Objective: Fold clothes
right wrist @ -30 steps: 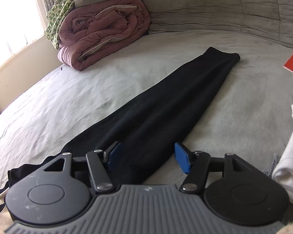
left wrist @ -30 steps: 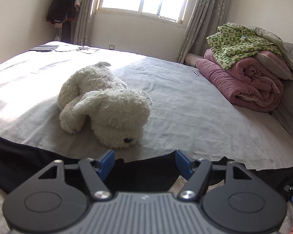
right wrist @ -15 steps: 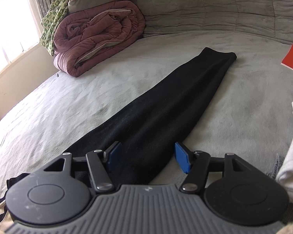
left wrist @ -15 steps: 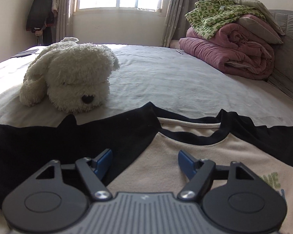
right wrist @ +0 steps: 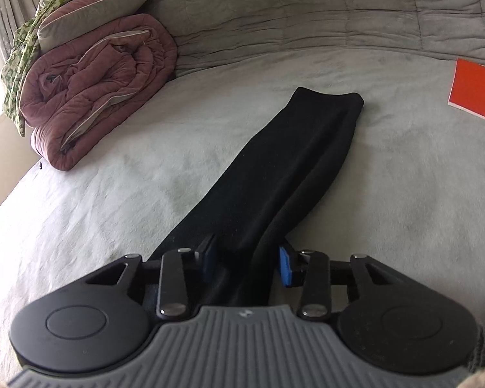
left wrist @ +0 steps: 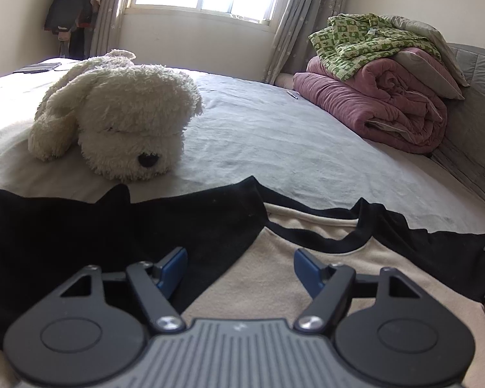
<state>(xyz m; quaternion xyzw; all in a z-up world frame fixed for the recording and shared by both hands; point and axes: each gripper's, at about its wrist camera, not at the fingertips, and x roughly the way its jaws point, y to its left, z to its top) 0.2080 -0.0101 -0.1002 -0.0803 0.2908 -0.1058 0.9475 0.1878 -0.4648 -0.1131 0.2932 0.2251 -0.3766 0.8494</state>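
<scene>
Black and cream long-sleeved cotton shirt (left wrist: 274,274) lies flat on the grey bed sheet (left wrist: 274,148); left gripper (left wrist: 241,266) hangs spread above it; right gripper (right wrist: 247,260) squeezes the shirt's black sleeve (right wrist: 294,161).

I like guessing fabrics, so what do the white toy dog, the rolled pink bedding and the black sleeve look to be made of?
The toy dog looks like long-pile synthetic plush: shaggy, matte tufts. The pink bedding seems a padded quilt with a soft, velvety shell, puffy and creased. The black sleeve looks like a matte knit, perhaps cotton jersey or fleece: no sheen, soft lengthwise folds. The right gripper's fingers have it bunched between them.
</scene>
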